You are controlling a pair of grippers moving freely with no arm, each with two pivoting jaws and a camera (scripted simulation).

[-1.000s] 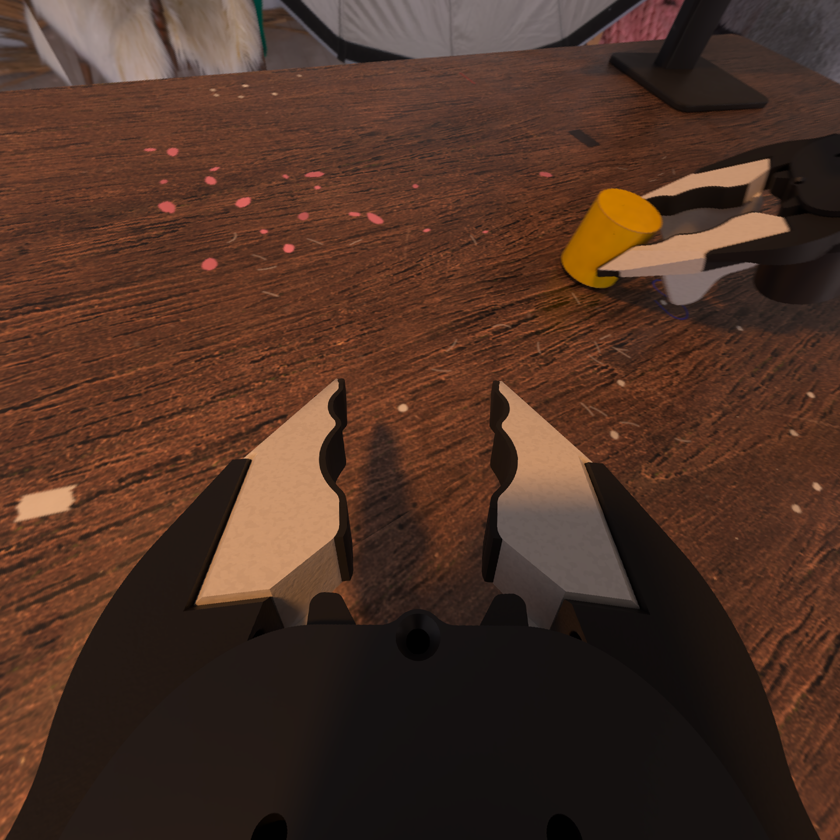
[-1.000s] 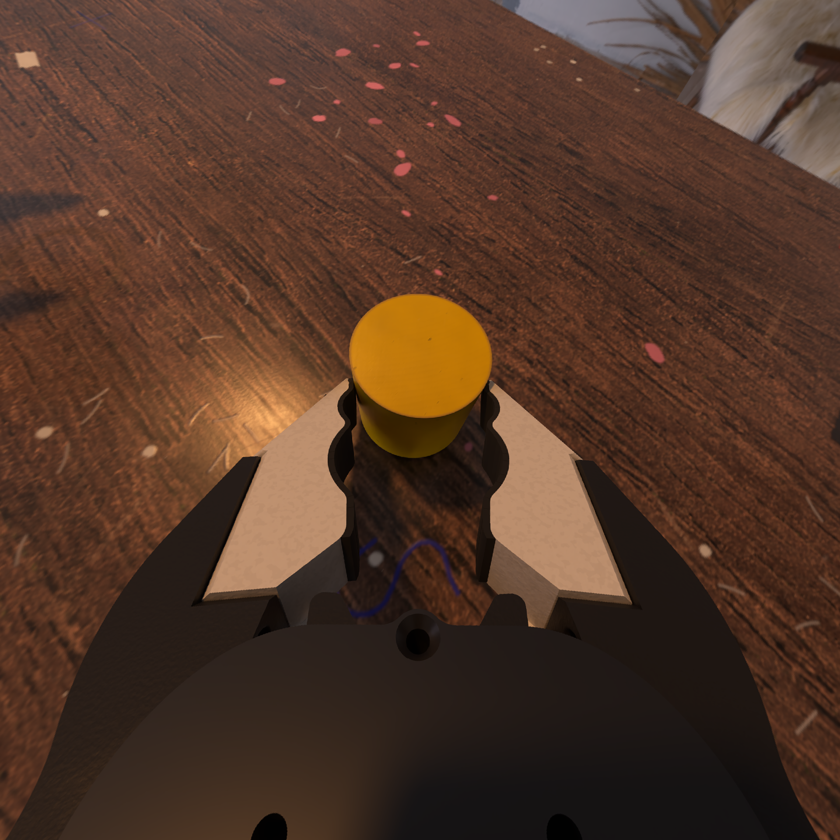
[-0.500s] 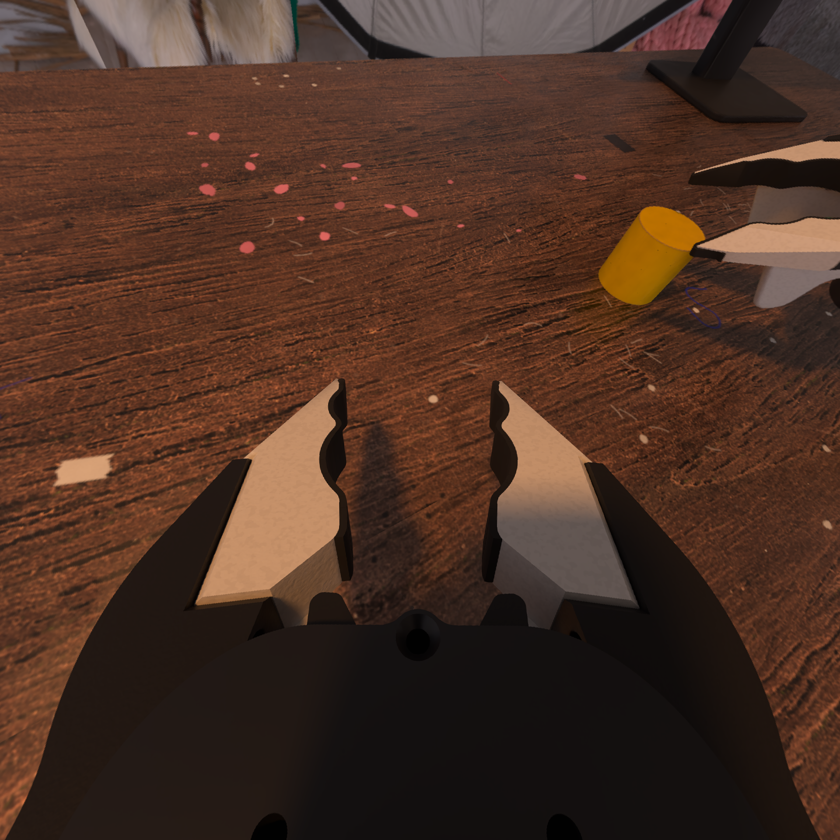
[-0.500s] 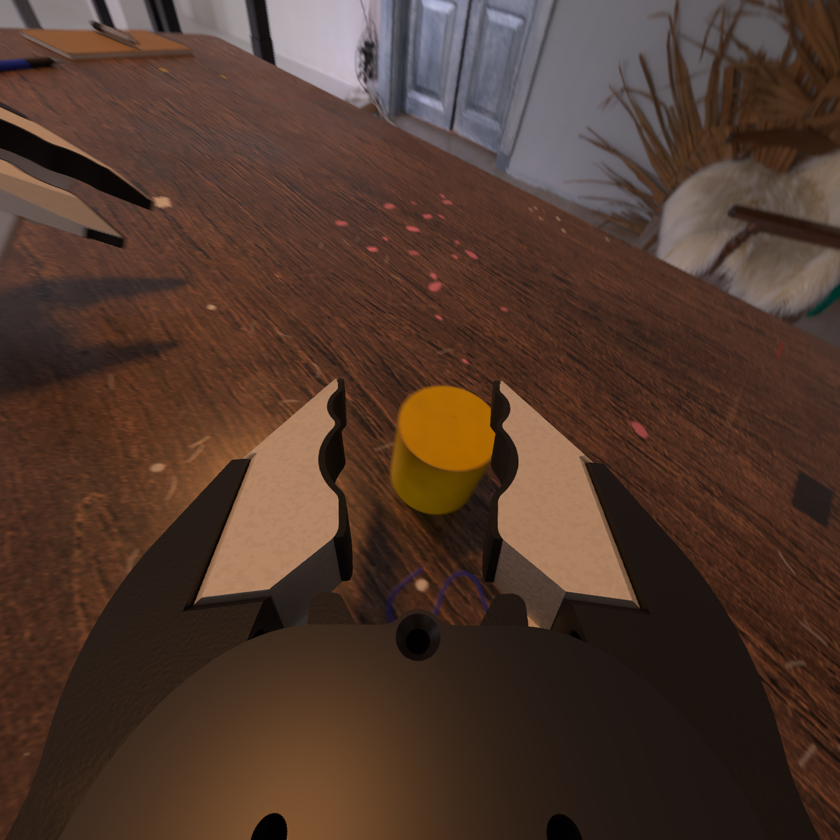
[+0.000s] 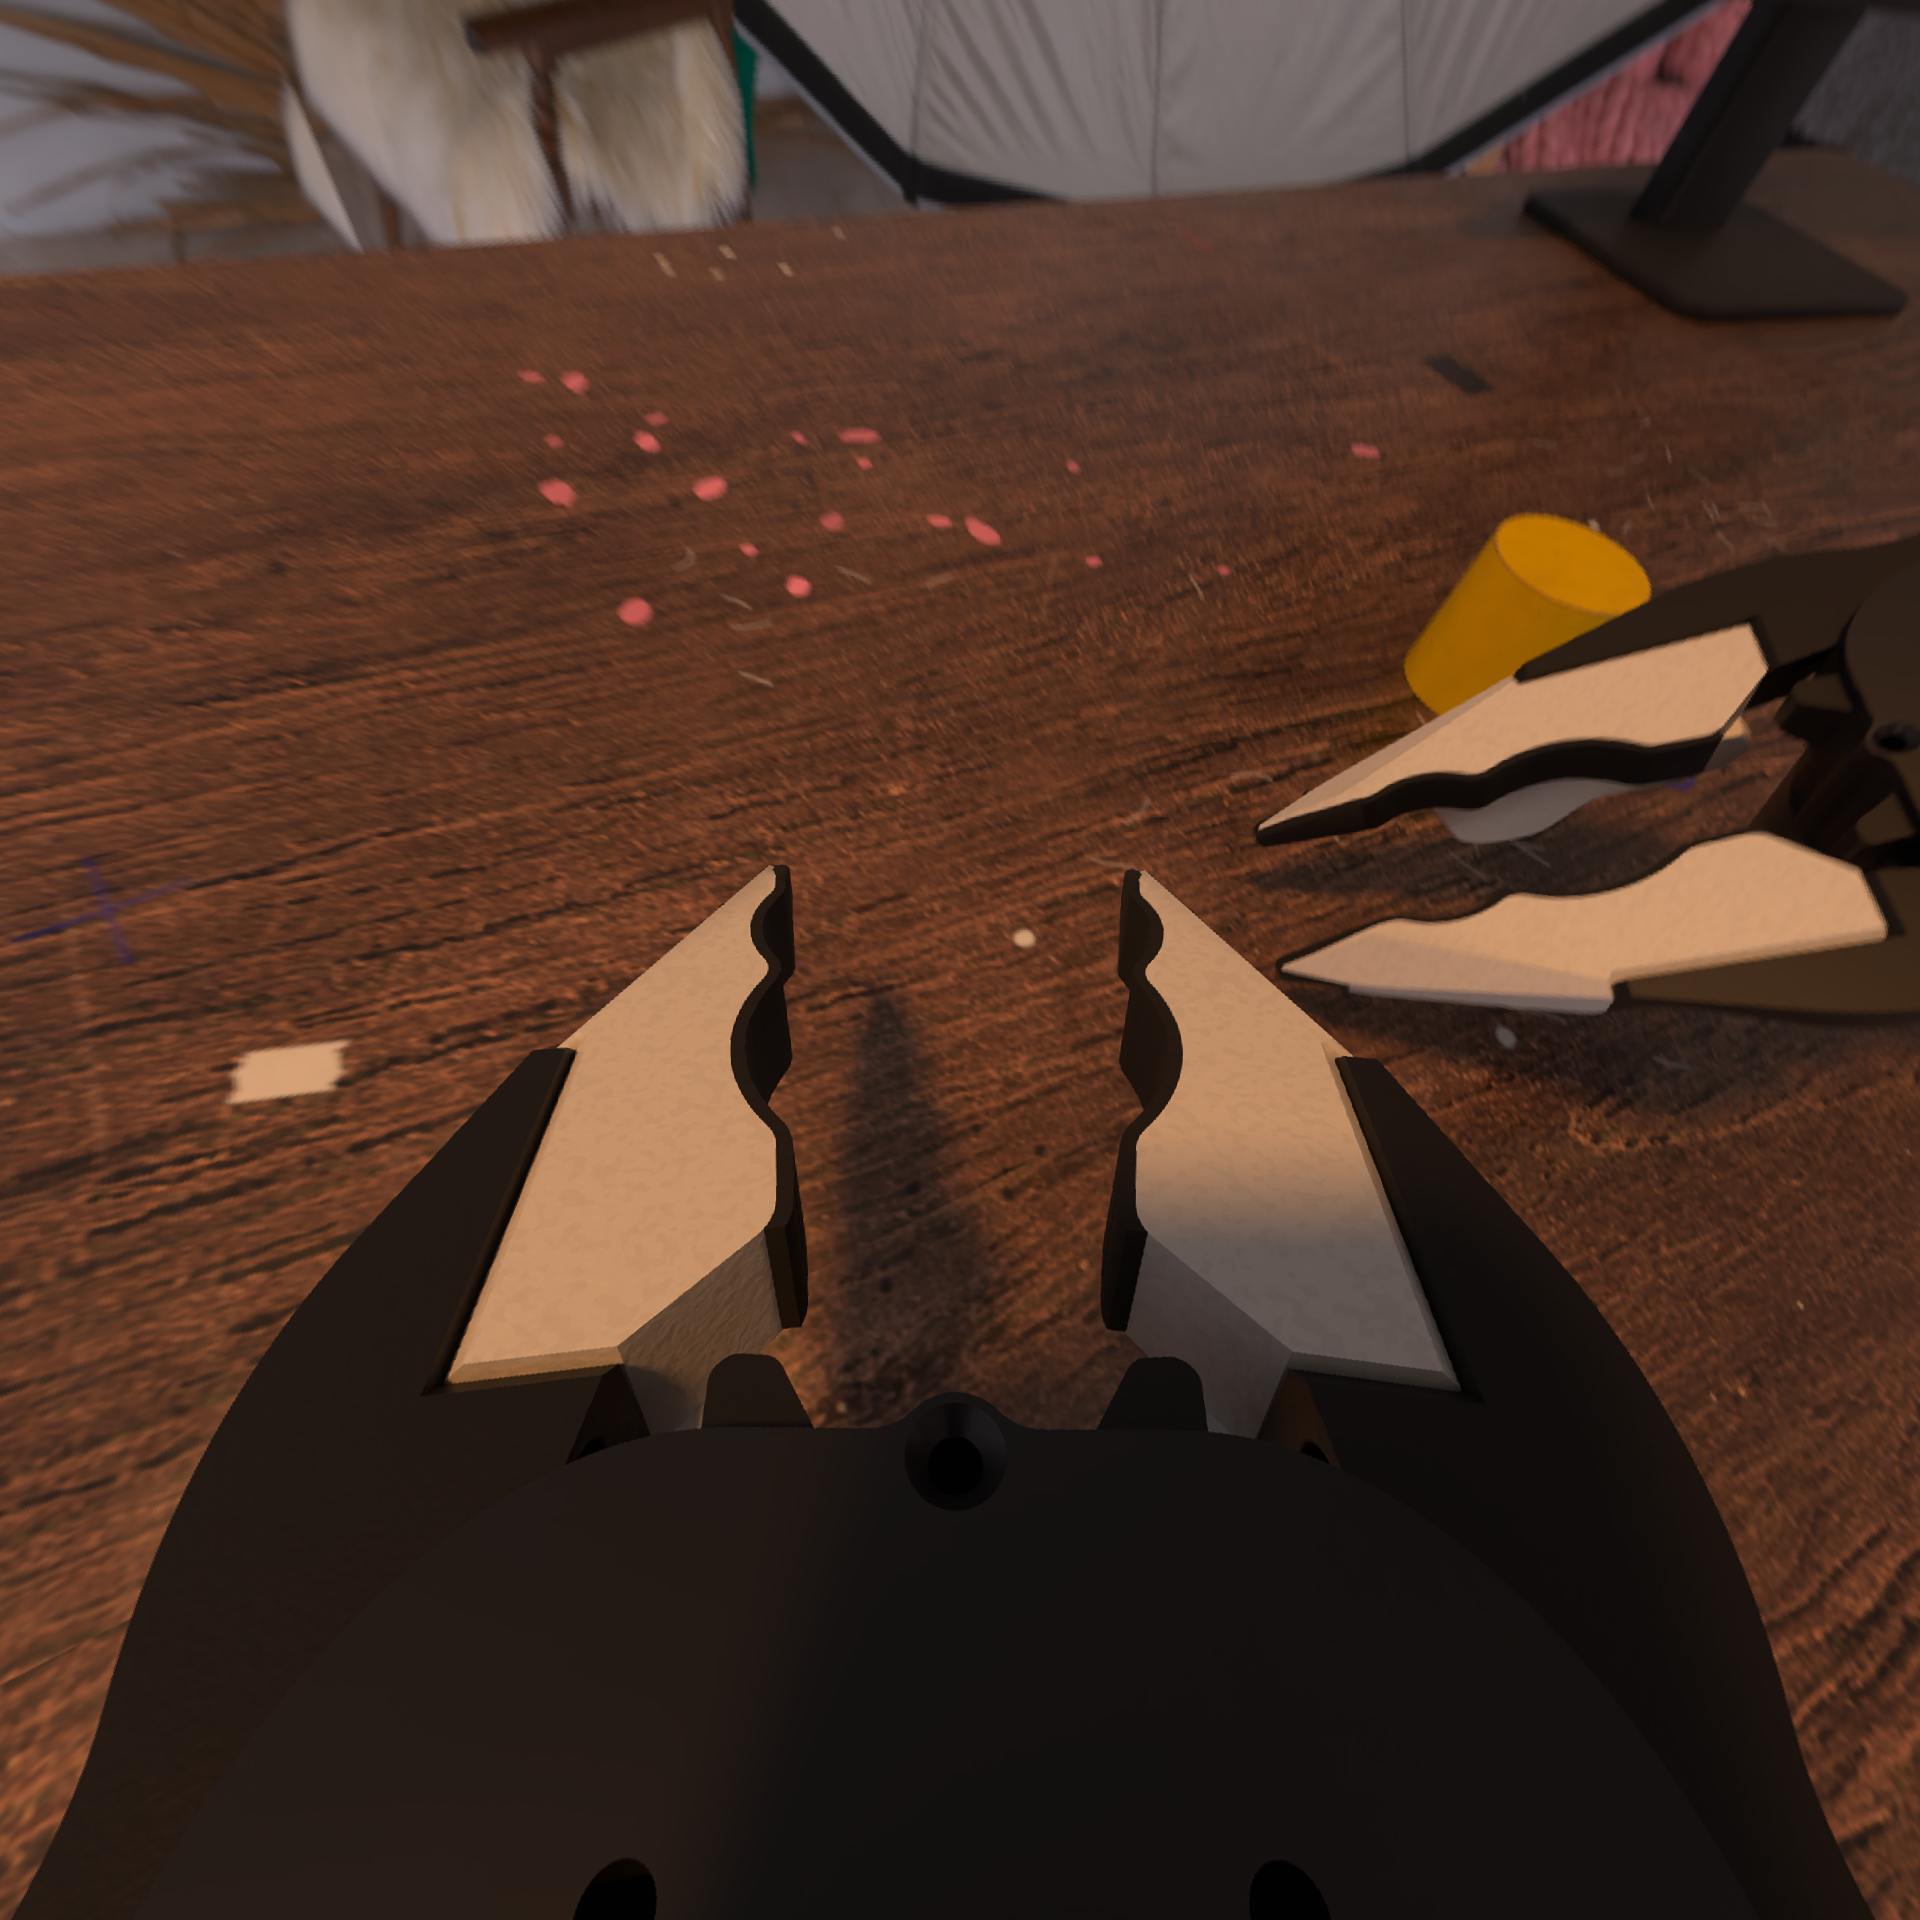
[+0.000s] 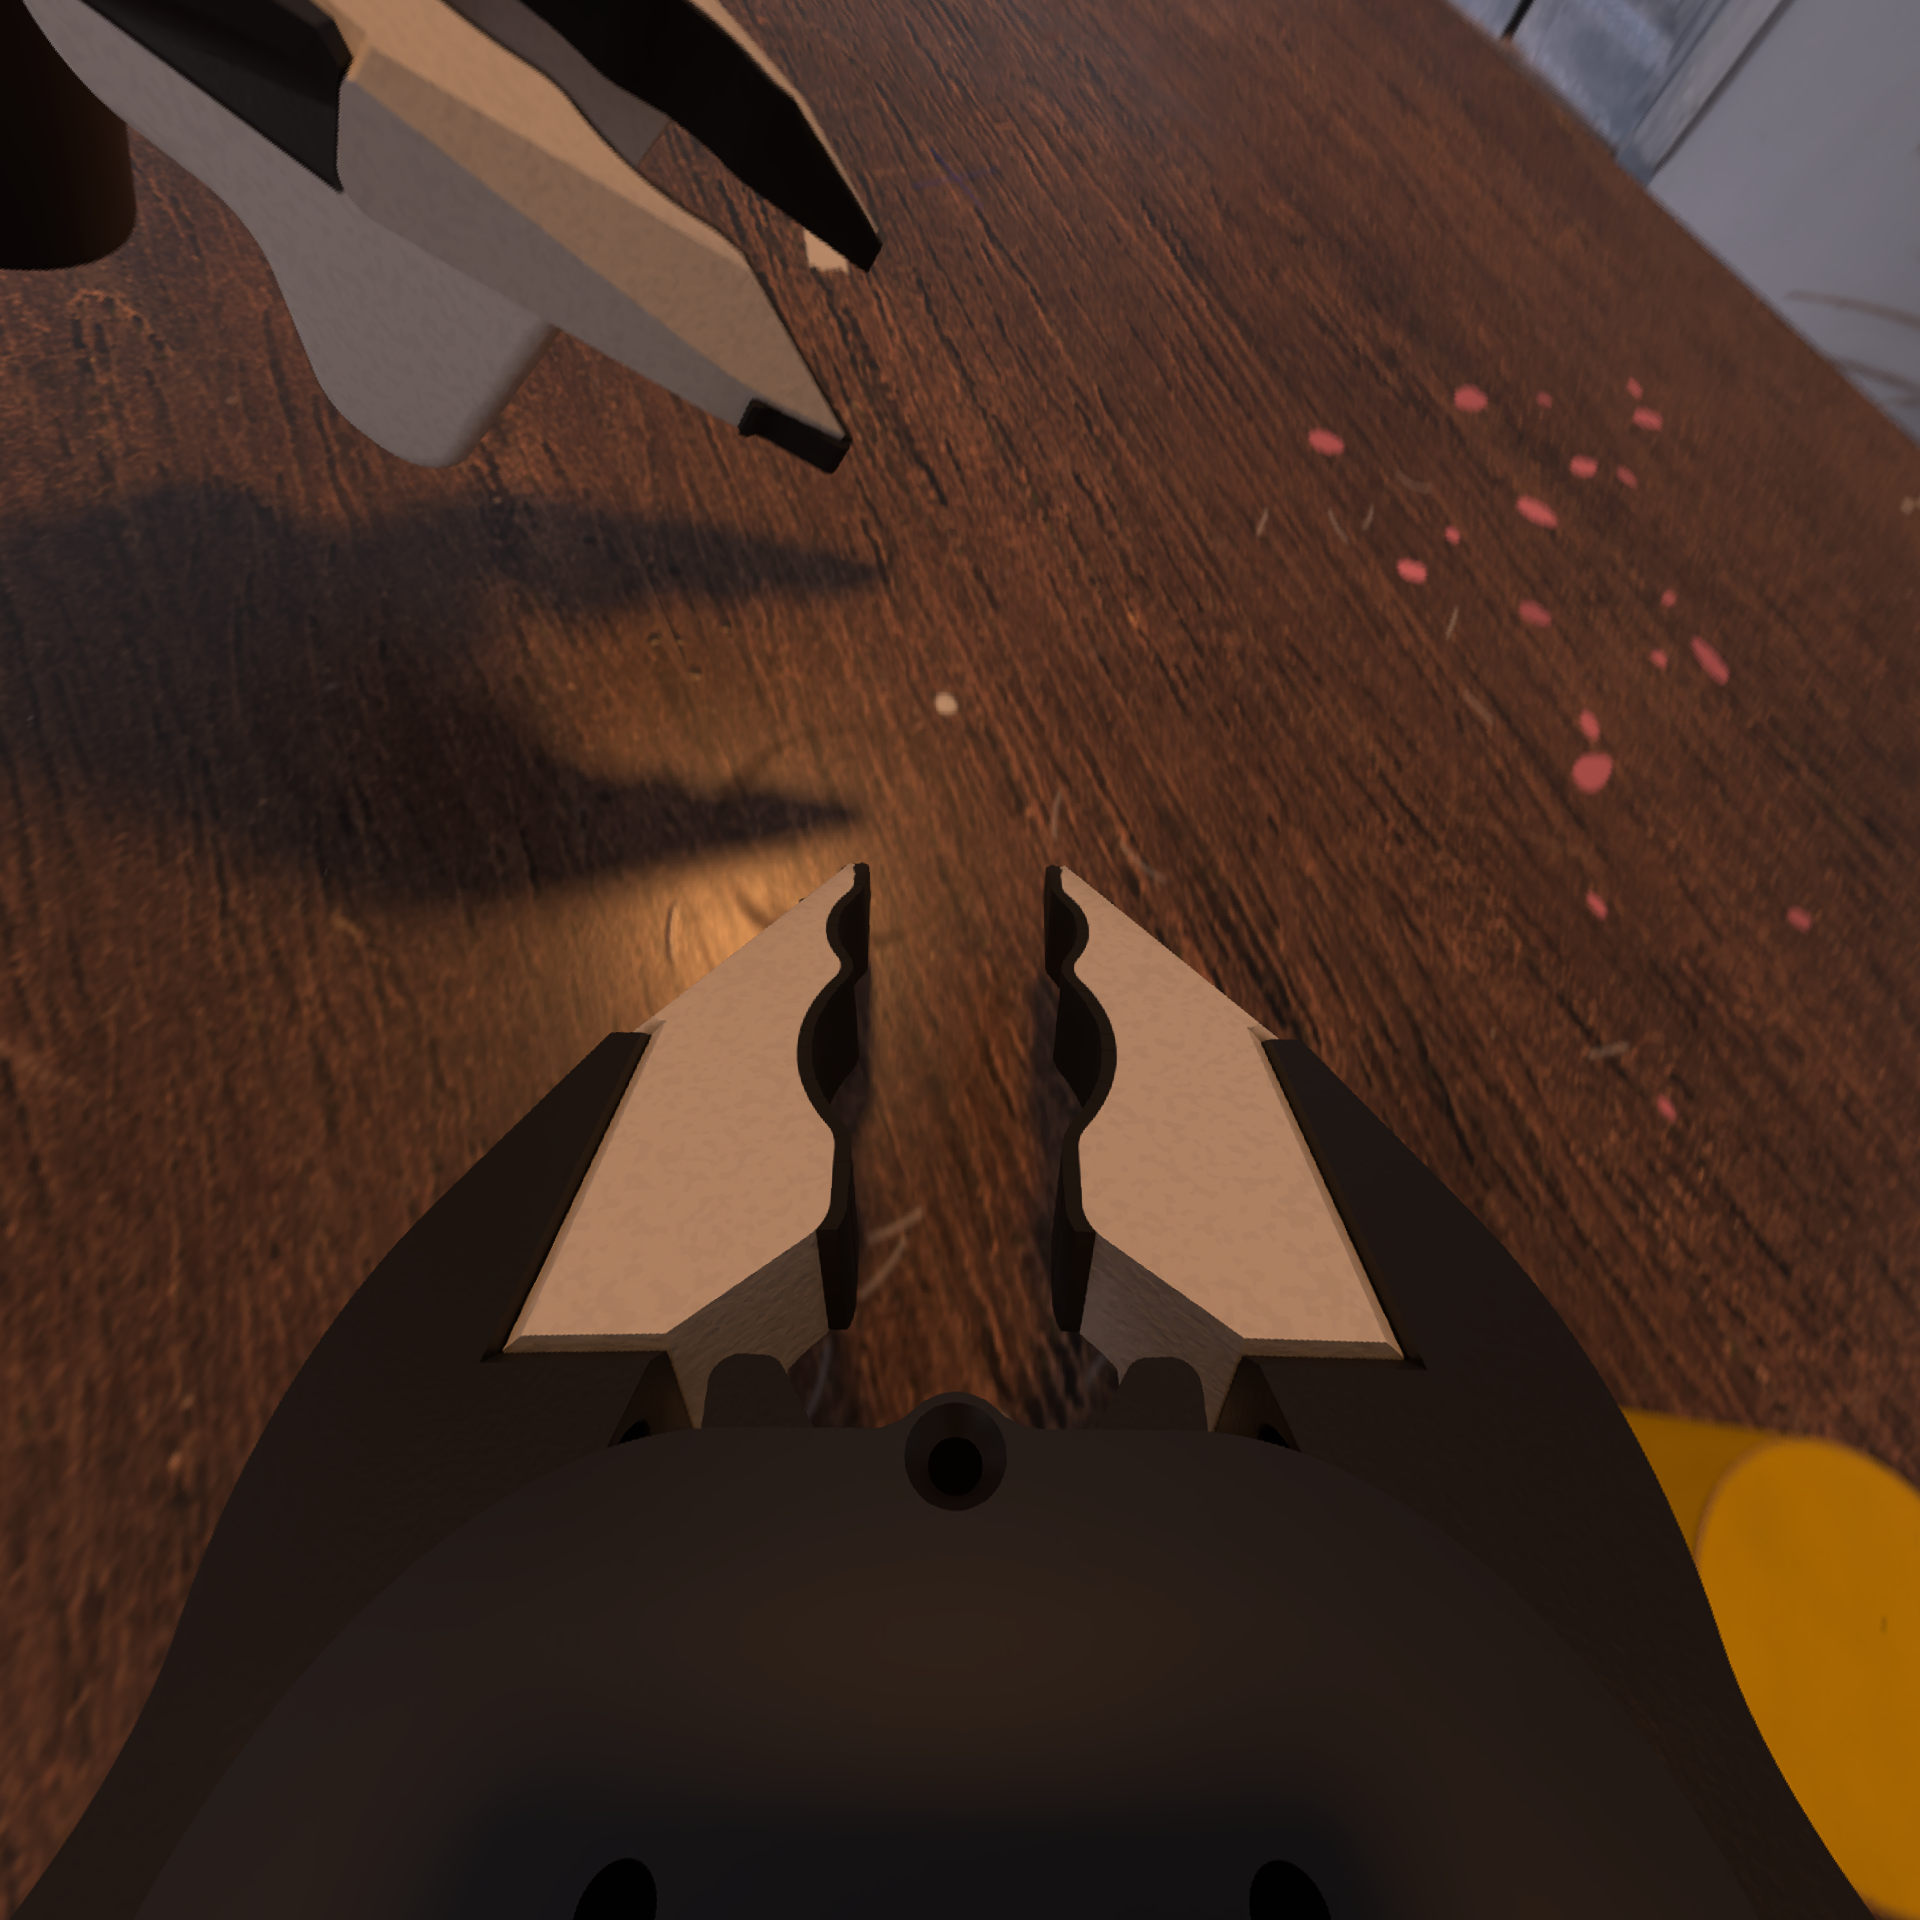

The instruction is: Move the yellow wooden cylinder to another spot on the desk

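Note:
The yellow wooden cylinder (image 5: 1527, 608) rests on the brown desk (image 5: 935, 727) at the right, with nothing holding it. My right gripper (image 5: 1270, 902) is just in front of it, pointing left past it, and part of the cylinder is hidden behind a finger. In the right wrist view the cylinder (image 6: 1829, 1621) lies beside the gripper's body at the lower right, outside the fingers. My right gripper (image 6: 955, 875) is empty, its jaws a narrow gap apart. My left gripper (image 5: 954, 878) is open and empty above the desk; it also shows in the right wrist view (image 6: 854, 353).
A black monitor stand (image 5: 1714, 260) is at the far right corner. Pink specks (image 5: 707, 488), a pale paper square (image 5: 286, 1070) and a blue cross mark (image 5: 104, 909) lie on the desk. A fur-covered chair (image 5: 520, 125) stands beyond the far edge.
The right gripper, which had the cylinder between its fingers, has swung off it toward the left gripper and narrowed its jaws. The cylinder stays on the desk. The left gripper barely moved.

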